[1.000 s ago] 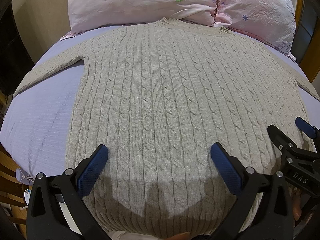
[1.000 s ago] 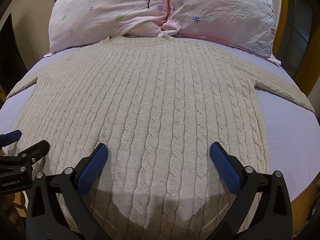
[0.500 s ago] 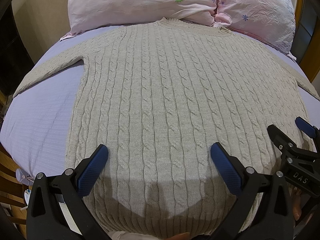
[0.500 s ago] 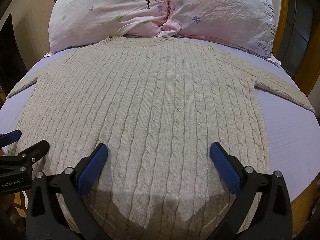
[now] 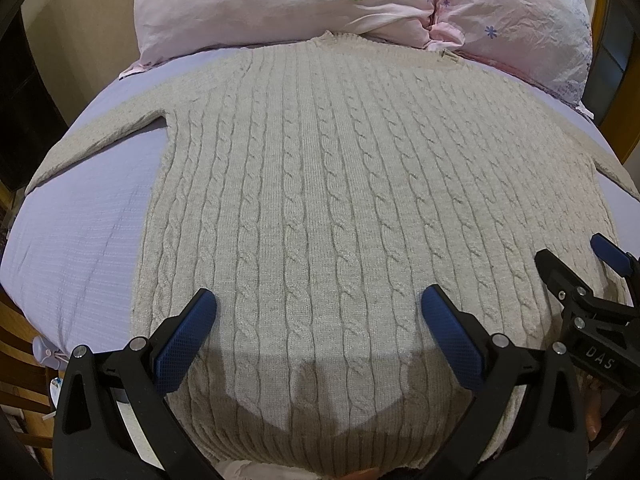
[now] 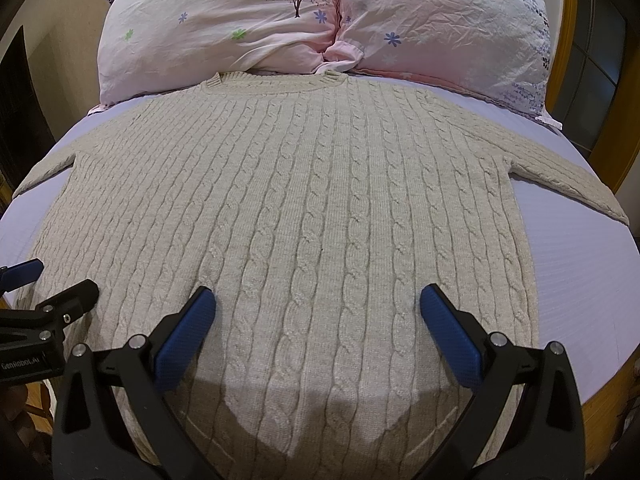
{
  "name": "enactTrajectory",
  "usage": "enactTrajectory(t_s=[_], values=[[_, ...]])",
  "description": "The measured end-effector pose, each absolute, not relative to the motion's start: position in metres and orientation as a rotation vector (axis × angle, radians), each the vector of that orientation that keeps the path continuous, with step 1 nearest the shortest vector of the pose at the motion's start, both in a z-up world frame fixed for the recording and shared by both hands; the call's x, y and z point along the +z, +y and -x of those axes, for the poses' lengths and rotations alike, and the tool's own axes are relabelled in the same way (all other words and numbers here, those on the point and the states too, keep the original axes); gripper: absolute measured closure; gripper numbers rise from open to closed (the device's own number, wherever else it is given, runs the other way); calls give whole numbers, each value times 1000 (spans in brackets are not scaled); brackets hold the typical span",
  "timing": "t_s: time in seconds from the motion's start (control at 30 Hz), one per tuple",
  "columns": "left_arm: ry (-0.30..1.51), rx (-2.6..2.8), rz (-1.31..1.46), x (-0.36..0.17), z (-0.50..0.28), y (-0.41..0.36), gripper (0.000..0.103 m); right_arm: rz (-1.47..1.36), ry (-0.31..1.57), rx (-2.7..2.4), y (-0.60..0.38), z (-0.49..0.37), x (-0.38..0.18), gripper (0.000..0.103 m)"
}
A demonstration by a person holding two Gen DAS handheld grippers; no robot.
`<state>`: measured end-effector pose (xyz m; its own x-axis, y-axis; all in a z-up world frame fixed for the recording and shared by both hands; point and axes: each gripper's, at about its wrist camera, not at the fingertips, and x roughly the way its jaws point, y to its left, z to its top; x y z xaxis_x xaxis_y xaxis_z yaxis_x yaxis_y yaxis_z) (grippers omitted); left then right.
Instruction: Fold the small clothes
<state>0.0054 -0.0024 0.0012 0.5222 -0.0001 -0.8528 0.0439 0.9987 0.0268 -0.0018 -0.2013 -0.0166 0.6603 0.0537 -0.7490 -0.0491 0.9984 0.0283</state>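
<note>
Beige cable-knit wool sweater (image 5: 352, 208) is lying flat and face-up on the lavender-sheeted bed (image 5: 80, 248), its neckline touching the two pink floral pillows (image 6: 320, 20) at the headboard end and both sleeves reaching outward toward the bed's edges. Left gripper (image 5: 318, 334) is hovering above the hem area with its blue-padded fingers (image 5: 186, 340) spread wide and nothing between them; right gripper (image 6: 318, 334) is doing likewise, jaws parted and empty, just beside its partner. No fold is showing yet, so the task is judged to be at its very beginning, with the first grasp not yet made. Sound practice for this step is calling for each gripper to be moving out from the centre toward its own side: the left sleeve (image 5: 100, 140) and right sleeve (image 6: 568, 184) are both lying well apart from the present hover positions. Thick knit is appearing heavy and stretchy, so pinching a full layer near the shoulder seam or cuff, rather than a single cable ridge, is judged safer against slipping and distortion. Lifting both layers together and keeping the body flat on the sheet is advised, since dragging is risking wrinkles in the sheet and a skewed fold line.
</note>
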Motion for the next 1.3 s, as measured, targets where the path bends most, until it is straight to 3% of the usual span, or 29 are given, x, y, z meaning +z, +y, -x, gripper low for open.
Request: enactTrajectory(t_s=[0.43,0.63,0.7,0.73,0.8,0.87,1.0,1.17,1.23,1.27,1.3], values=[[1023,-46,-63,-1,-6,-1,1,-6,844,116,-207,-5,-15,2],[966,-148,36,7,-8,14,1,-203,649,-143,-354,-16,32,2],[900,-266,167,13,-11,26,1,-401,613,-230,-435,-18,38,3],[876,-300,204,15,-12,31,1,-501,605,-255,-470,-19,36,5],[828,-321,237,20,-14,37,1,-680,610,-324,-541,-24,29,36],[776,-293,232,27,-16,40,1,-813,622,-407,-596,-28,16,51],[750,-308,284,28,-26,51,1,-1066,625,-474,-660,-31,-15,57],[737,-263,353,28,-39,69,1,-1136,621,-525,-685,-41,-35,64],[726,-242,376,28,-42,80,1,-1143,612,-549,-686,-47,-39,77],[725,-228,386,28,-44,84,1,-1154,605,-556,-689,-48,-42,93],[723,-204,405,27,-46,93,1,-1164,605,-557,-695,-48,-46,95]])
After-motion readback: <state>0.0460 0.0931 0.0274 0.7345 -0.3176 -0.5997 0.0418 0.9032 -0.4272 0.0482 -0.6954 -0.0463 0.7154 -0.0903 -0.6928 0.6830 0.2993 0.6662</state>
